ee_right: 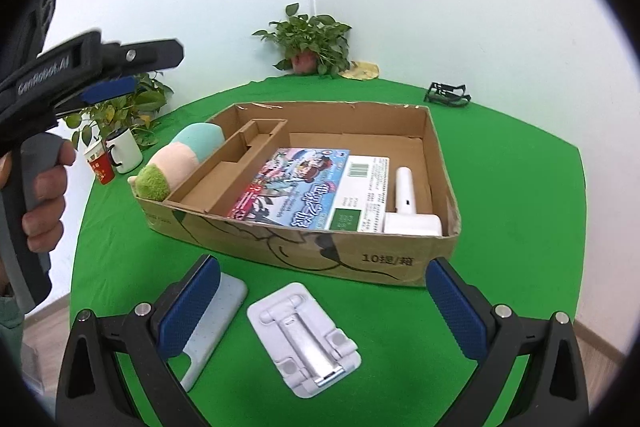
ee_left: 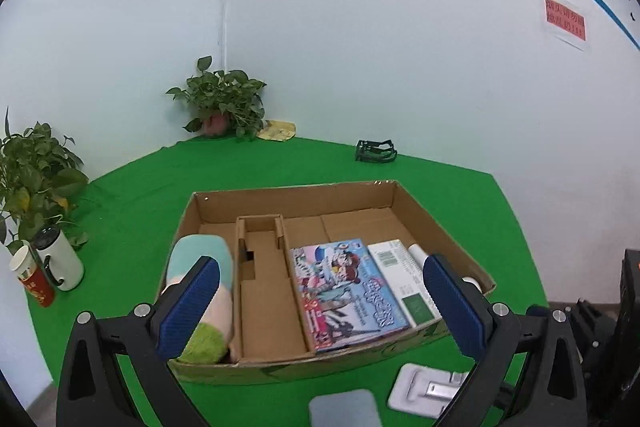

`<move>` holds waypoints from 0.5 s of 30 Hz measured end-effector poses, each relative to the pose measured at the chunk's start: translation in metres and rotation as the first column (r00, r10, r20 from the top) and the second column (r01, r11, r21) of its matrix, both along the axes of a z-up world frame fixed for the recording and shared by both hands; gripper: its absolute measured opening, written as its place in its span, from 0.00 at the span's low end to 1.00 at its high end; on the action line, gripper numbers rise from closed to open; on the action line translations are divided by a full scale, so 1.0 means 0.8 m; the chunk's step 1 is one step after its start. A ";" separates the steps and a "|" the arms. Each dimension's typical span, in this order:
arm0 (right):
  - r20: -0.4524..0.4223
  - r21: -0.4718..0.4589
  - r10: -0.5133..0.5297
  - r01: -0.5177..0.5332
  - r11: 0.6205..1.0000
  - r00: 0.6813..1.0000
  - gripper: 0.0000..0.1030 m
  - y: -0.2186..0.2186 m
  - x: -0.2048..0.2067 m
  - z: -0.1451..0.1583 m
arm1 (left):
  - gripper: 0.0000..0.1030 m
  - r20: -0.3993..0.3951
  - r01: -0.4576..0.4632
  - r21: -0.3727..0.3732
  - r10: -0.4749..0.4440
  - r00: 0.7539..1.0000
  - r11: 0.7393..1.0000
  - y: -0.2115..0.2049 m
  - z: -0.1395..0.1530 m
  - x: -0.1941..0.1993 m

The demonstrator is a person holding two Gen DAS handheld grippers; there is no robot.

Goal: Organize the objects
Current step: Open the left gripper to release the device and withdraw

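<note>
Plush toy (ee_right: 180, 159) (pastel stripes, green end) lies in cardboard box (ee_right: 360, 259).

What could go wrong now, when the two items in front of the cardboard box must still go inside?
1. The folded phone stand lies flat on the green cloth; pads may slip off its low edges.
2. The plush toy bulges over the cardboard box wall and could tip out if nudged.
3. The right hand-held gripper stands close to the box front and might push it.
</note>
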State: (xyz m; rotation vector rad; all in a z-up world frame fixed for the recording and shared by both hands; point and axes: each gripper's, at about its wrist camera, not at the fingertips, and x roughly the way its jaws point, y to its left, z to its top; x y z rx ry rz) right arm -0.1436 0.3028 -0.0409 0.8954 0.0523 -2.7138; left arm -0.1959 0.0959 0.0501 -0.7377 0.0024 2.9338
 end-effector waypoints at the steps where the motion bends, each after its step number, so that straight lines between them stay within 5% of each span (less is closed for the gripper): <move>1: 0.000 0.016 0.000 0.000 1.000 1.000 0.99 -0.005 0.001 0.000 | 1.00 0.027 -0.002 0.003 0.002 1.000 1.000 -0.007 -0.007 0.007; 7: 0.089 0.025 0.027 -0.029 0.999 0.996 0.99 -0.036 0.021 -0.022 | 1.00 0.226 0.049 0.105 -0.072 0.971 0.993 -0.036 -0.074 0.038; 15: 0.228 -0.041 0.138 -0.132 0.990 0.964 0.99 -0.085 0.051 -0.079 | 0.98 0.458 0.063 0.292 -0.197 0.867 0.954 -0.047 -0.190 0.041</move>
